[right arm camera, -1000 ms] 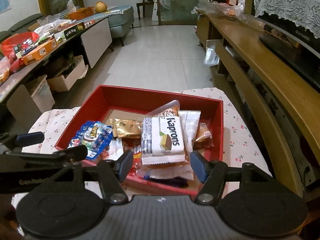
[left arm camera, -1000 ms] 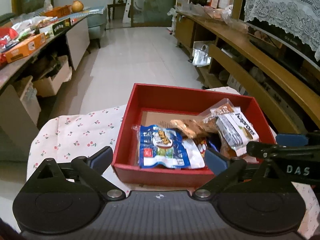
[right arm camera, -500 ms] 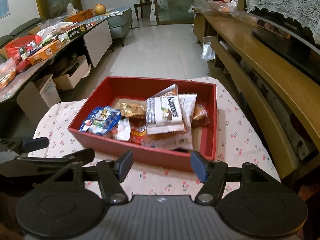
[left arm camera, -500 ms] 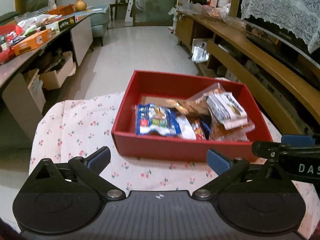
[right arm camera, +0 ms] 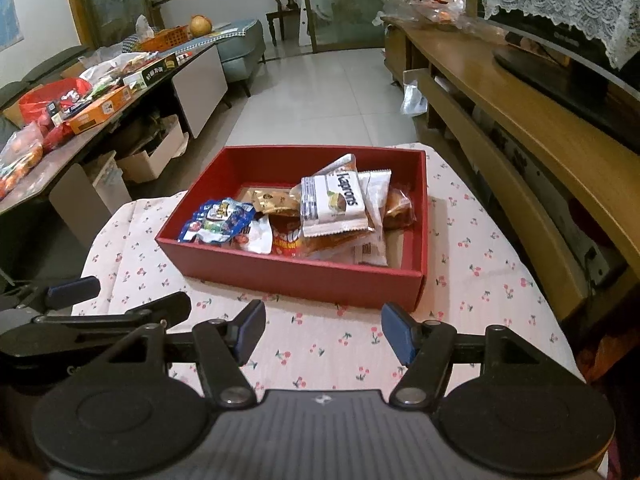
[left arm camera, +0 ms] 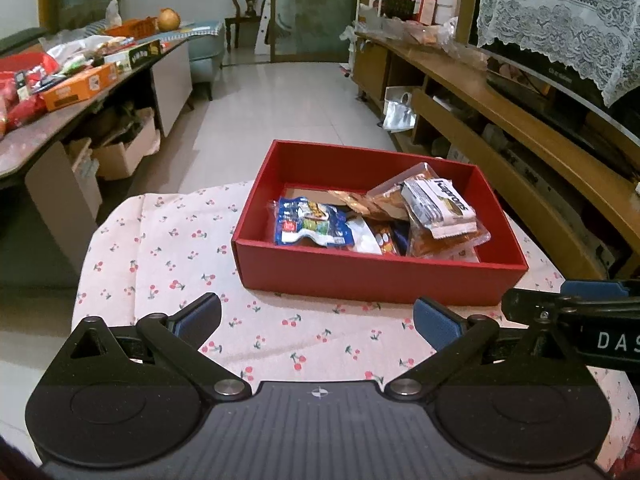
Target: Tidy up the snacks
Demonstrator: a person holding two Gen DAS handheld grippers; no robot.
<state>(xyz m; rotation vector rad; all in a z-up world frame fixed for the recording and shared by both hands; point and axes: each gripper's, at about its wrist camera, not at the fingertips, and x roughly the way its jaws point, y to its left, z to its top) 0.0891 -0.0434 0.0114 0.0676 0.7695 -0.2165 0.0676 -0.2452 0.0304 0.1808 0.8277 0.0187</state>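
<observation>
A red box (left arm camera: 376, 276) (right arm camera: 296, 276) stands on a small table under a cherry-print cloth (left arm camera: 168, 248) (right arm camera: 472, 280). Several snack packets lie in it: a blue packet (left arm camera: 308, 226) (right arm camera: 218, 222) at the left, a white wafer packet (left arm camera: 438, 204) (right arm camera: 334, 204) on top of orange and clear ones at the right. My left gripper (left arm camera: 316, 320) hangs open over the cloth in front of the box, nothing between its fingers. My right gripper (right arm camera: 323, 332) is open too, just short of the box's near wall, and empty.
A long side table (right arm camera: 80, 128) at the left carries boxes and bagged goods, with cartons beneath. A wooden shelf unit (right arm camera: 520, 120) with a dark screen runs along the right. Tiled floor (left arm camera: 280, 96) stretches beyond the box to a chair and glass door.
Both grippers have drawn back from above the box to the cloth in front of it, so the box looks smaller and farther. The packets inside have not moved.
</observation>
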